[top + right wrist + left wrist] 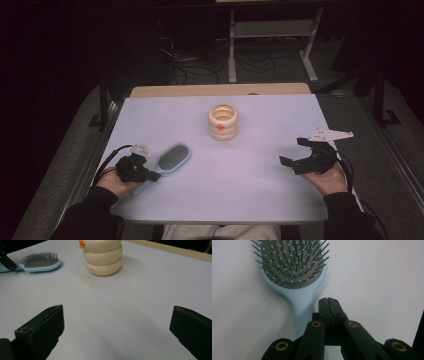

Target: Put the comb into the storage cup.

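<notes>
A light blue hairbrush (172, 158) lies bristles up at the table's front left, its handle pointing toward the person. My left gripper (151, 175) rests over that handle, held in the person's left hand. In the left gripper view the jaws are pressed together at the tips (329, 304) with nothing between them. The brush handle (302, 307) runs just to their left and under the gripper body. My right gripper (294, 152) sits at the front right, its jaws wide apart over bare table (117, 315). A cream ribbed holder (223, 121) with an orange spot stands mid-table.
The holder (103, 261) and the brush head (40, 262) lie ahead of the right gripper. A wooden strip (220, 90) borders the table's far edge. Beyond it are a metal frame (272, 30) and loose cables on the dark floor.
</notes>
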Demonstrator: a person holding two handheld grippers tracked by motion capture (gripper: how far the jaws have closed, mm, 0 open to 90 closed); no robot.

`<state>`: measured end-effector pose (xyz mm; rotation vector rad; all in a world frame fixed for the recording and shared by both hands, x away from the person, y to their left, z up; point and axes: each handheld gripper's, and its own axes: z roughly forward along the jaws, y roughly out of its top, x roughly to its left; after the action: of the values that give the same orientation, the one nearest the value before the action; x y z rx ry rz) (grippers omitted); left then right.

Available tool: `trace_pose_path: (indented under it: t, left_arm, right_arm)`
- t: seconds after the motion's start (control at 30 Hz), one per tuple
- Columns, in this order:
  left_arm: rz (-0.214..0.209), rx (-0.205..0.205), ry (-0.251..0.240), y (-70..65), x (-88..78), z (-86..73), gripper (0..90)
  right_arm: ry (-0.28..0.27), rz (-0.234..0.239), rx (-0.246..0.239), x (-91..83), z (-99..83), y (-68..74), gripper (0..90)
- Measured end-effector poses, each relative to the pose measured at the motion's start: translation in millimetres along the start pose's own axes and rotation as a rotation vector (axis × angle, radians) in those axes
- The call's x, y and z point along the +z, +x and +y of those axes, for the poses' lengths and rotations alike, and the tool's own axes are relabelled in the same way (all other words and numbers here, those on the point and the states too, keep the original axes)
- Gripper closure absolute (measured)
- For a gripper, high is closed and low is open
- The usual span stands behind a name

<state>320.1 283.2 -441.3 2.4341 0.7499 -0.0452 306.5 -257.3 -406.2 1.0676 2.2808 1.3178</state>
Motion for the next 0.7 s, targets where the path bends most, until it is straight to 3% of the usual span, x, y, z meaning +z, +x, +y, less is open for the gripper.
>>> trace_pose_path:
  t: [0.57, 0.7]
  left_arm:
    - [0.047, -0.023, 0.007, 17.3, -5.1, -0.3, 90.0]
    - [0.06, -0.013, -0.019, 21.5, -7.6, -1.0, 90.0]
  right_arm:
    - [0.003, 0.001, 0.003, 0.0, -0.2, 0.1, 0.0]
    - [0.004, 0.003, 0.002, 0.2, -0.2, 0.0, 0.0]
